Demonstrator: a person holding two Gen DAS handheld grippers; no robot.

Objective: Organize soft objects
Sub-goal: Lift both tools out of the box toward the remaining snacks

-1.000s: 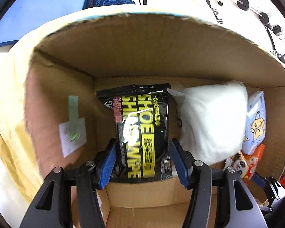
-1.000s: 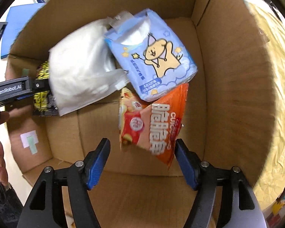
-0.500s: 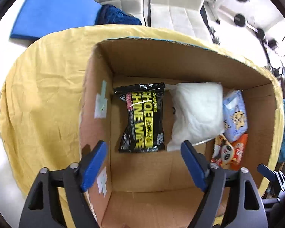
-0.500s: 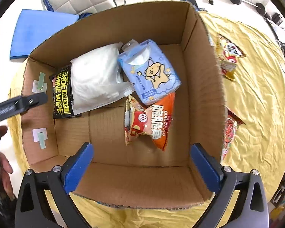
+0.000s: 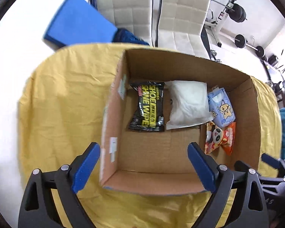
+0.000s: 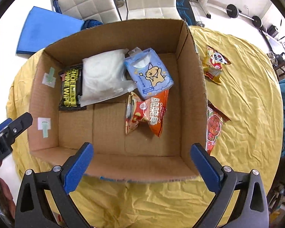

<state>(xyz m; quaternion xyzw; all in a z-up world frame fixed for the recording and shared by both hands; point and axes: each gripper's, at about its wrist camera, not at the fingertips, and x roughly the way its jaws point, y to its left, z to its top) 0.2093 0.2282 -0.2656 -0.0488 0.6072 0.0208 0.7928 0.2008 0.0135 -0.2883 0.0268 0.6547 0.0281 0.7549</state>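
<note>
Both the left claw (image 5: 143, 164) and the right claw (image 6: 142, 164) hang released and empty above the cardboard box (image 6: 191, 87). Inside, along its far side, lie a black pack (image 6: 70, 88) reading "SHOE SHINE WIPE", a white pouch (image 6: 102, 76), a blue tissue pack (image 6: 150, 74) and an orange snack bag (image 6: 148, 114).

Home room: barbell (image 6: 243, 14), chairs (image 5: 182, 19)

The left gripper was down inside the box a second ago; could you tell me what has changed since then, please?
The left gripper has let go of the black shoe wipes pack and pulled up and back out of the cardboard box, jaws now wide open. The right gripper has likewise withdrawn, open and empty. The shoe wipes pack, white bag, blue tissue pack and orange snack bag lie where they were.
</note>
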